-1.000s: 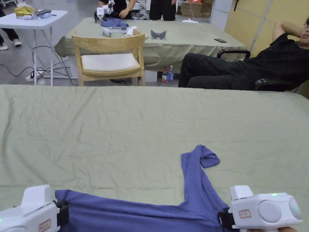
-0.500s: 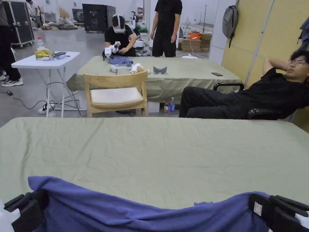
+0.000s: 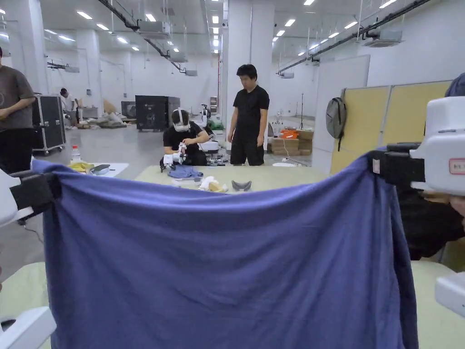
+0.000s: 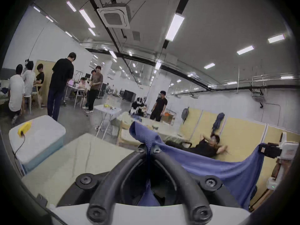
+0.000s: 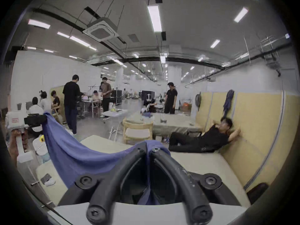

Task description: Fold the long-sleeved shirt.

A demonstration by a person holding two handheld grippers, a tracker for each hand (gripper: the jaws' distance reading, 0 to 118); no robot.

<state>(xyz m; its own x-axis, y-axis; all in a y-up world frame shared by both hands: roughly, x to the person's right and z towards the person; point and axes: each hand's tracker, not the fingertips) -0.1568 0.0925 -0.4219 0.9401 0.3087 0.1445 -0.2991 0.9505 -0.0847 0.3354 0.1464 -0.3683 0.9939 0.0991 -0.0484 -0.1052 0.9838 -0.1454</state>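
My left gripper (image 4: 148,149) & right gripper (image 5: 148,148) are both pinched tight on the blue shirt (image 3: 218,268), held up over the table (image 3: 433,313), so it could slip & drop b/c I only hold small bits.

You are working in a bright hall lit evenly from above by rows of ceiling light strips (image 3: 86,15), so shadows stay soft and faint. In the head view the picture is sharp and undistorted; the blue shirt (image 3: 227,268) shows its weave clearly with no glare. Your 2 gripper views are fisheye: straight lines bow, and a dark vignette rings each frame. There the long ceiling lamp (image 5: 155,18) blooms white, and the reclining person (image 4: 209,145) is smeared by motion blur.
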